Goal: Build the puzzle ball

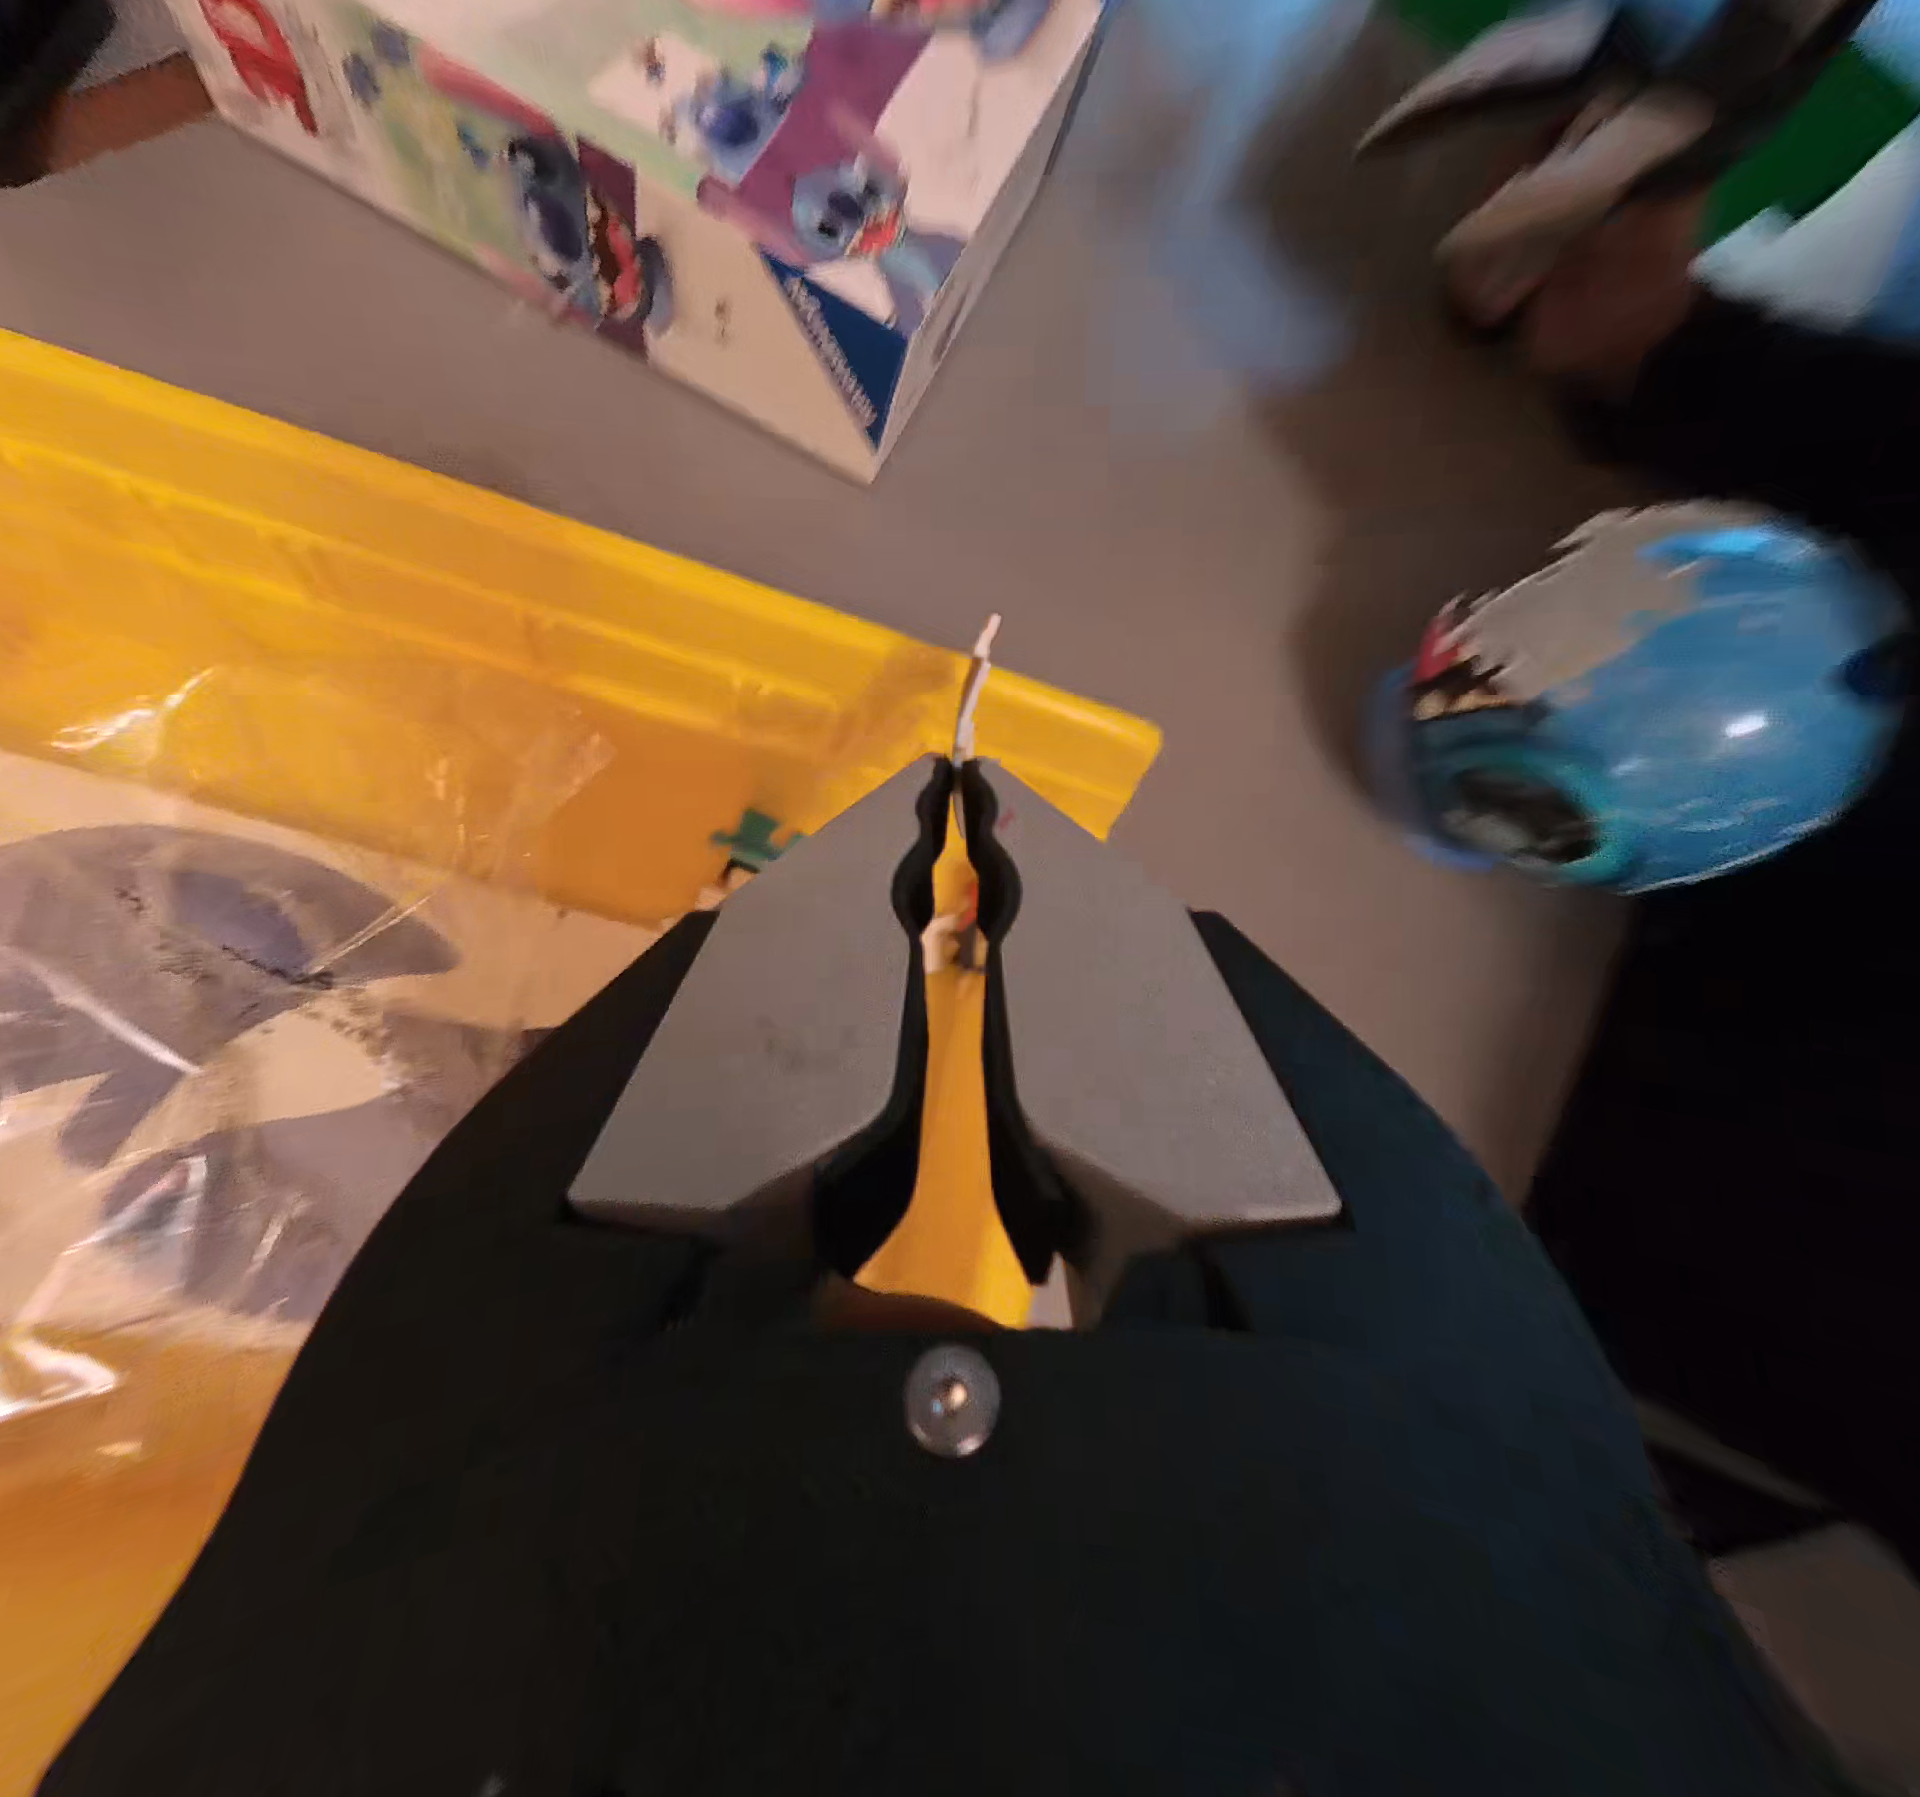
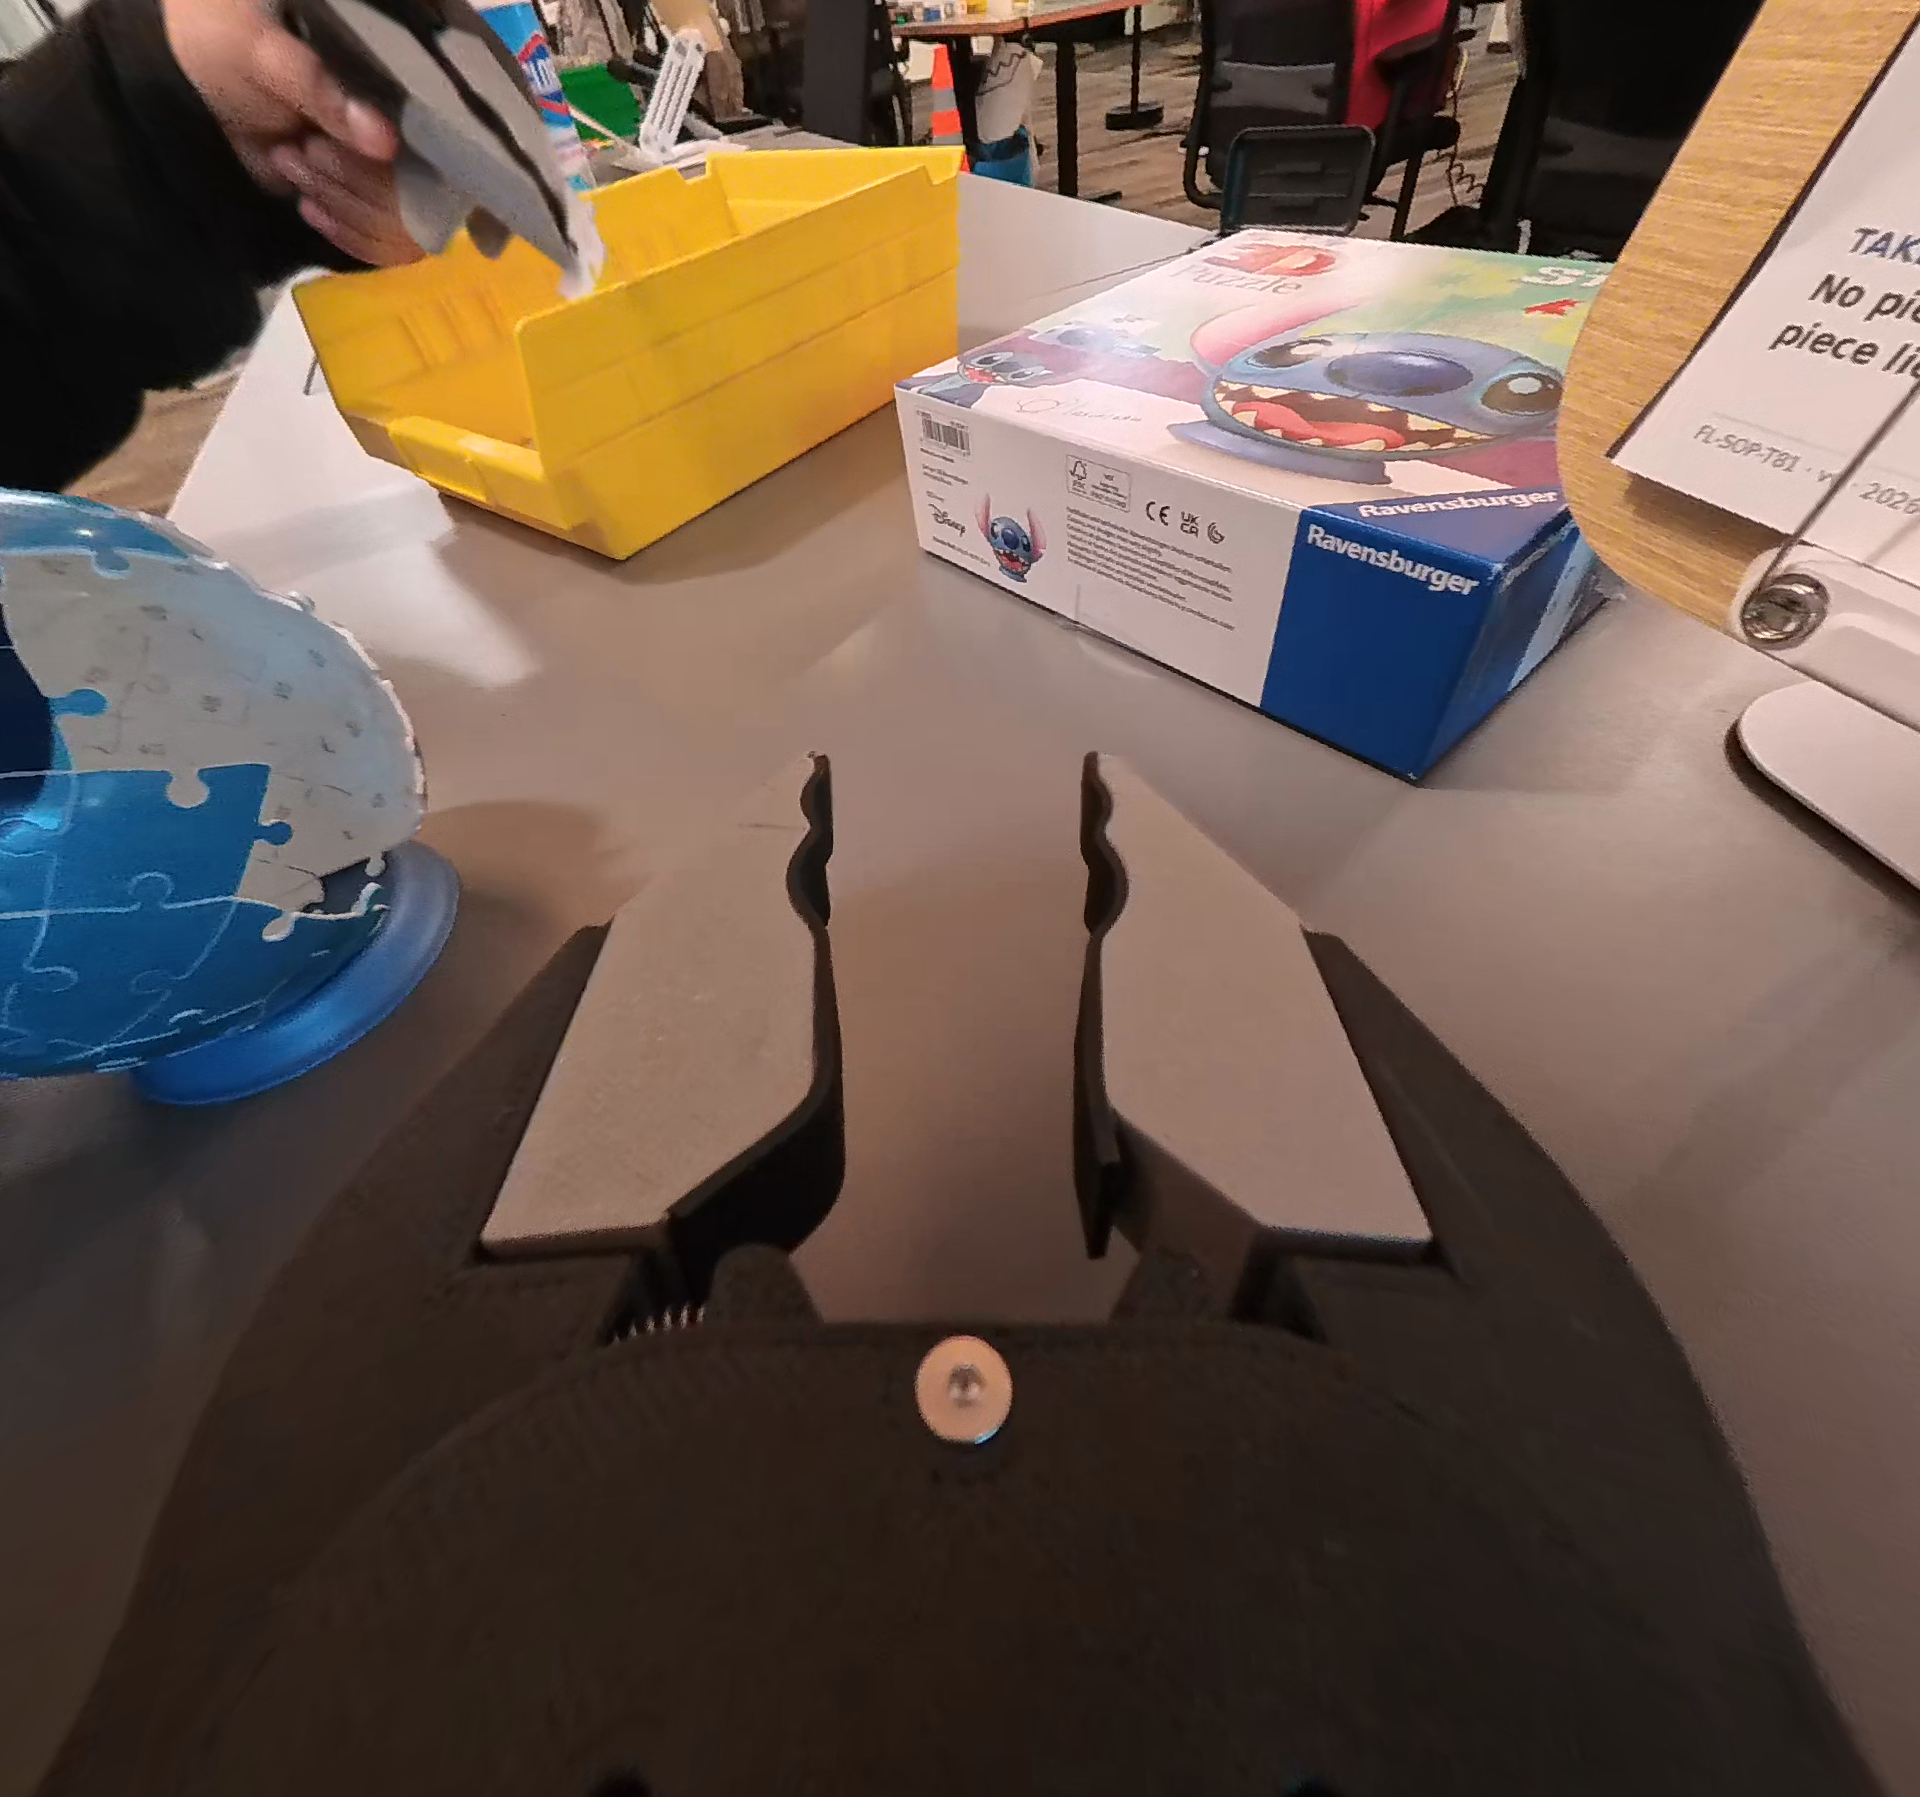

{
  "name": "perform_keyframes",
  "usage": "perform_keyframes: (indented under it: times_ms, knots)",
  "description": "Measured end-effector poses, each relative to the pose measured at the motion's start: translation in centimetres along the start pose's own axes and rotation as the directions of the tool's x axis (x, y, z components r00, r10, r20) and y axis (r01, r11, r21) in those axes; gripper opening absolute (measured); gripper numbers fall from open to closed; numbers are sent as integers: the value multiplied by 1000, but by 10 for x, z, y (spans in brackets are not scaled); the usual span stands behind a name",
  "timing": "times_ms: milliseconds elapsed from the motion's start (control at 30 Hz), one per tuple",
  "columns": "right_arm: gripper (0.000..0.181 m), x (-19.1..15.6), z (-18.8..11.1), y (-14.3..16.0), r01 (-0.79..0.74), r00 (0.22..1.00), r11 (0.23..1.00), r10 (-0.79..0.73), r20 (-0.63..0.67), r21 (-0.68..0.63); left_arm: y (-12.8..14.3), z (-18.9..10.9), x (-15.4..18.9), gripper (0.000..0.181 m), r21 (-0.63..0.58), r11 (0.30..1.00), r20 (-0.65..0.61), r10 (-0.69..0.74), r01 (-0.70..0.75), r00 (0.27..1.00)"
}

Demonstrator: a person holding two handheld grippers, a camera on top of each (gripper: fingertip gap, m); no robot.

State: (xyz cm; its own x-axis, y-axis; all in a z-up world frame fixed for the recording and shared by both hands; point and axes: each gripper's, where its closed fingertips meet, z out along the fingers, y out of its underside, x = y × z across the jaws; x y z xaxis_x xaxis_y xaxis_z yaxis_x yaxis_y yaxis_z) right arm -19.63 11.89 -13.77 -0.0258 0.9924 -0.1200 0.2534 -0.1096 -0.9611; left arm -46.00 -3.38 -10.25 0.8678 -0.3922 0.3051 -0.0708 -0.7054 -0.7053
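A half-built blue puzzle ball (image 2: 177, 812) sits on a blue ring stand (image 2: 343, 1009) on a grey table (image 2: 935, 667). Above a yellow bin (image 2: 727, 365), the left gripper (image 1: 958, 765) has its jaws clamped on a thin white puzzle piece (image 1: 977, 682). A clear plastic bag (image 1: 208, 968) lies in the bin. The right gripper (image 2: 951, 771) hovers with jaws apart, empty. The puzzle box (image 2: 1247, 500) lies beside the bin, and a clipboard stand (image 2: 1714, 189) is at the right.

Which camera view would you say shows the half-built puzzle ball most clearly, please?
The right wrist view: the puzzle ball is sharp there, showing its pieces and blue stand, though cropped at the left edge. The left wrist view shows it whole but motion-blurred.
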Motion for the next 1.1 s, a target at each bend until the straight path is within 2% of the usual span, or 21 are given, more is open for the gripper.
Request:
perform_keyframes:
  times_ms: [67,167,400,467,533,633,733,800,833,900,1000,1033,1100]
  knots:
    - [44,-3,0,0,1,1000,1000,-1,13,1,-8,-9,9,0,59,997,-76,-54,59,996]
    - [44,-9,1,0,1,999,1000,-1,38,3,-9,-13,21,0,89,992,-123,-78,90,989]
    - [43,-24,0,0,-8,995,1000,7,98,6,-16,8,59,0,45,997,-167,-52,61,985]
    - [43,-27,0,1,-17,993,1000,16,116,4,-14,27,77,0,-19,999,-218,-39,35,975]
    - [43,-31,1,0,-28,990,1000,27,139,5,-7,55,87,0,-124,992,-218,-11,-17,976]
    - [44,-36,2,0,-34,986,999,33,162,5,9,100,97,0,-313,942,-211,53,-119,976]
    - [43,-40,2,1,-23,985,1000,23,171,-1,35,131,85,0,-529,812,-145,200,-247,969]
    - [42,-43,2,2,-10,985,1000,11,174,-6,45,140,66,2,-641,711,-64,327,-290,943]
    - [42,-45,2,3,-3,985,1000,5,175,-9,49,142,64,9,-676,677,-55,346,-290,937]
    - [42,-47,3,3,8,984,1000,-5,178,-14,52,145,67,6,-691,656,-59,367,-303,928]
    - [42,-49,5,4,3,981,1000,0,193,-18,52,144,70,3,-676,674,-66,347,-298,936]
    - [42,-50,5,4,-1,980,1000,5,200,-19,52,142,66,8,-677,677,-51,345,-287,937]
    - [42,-50,5,3,-6,978,1000,10,207,-19,55,137,58,33,-687,682,-13,336,-252,942]
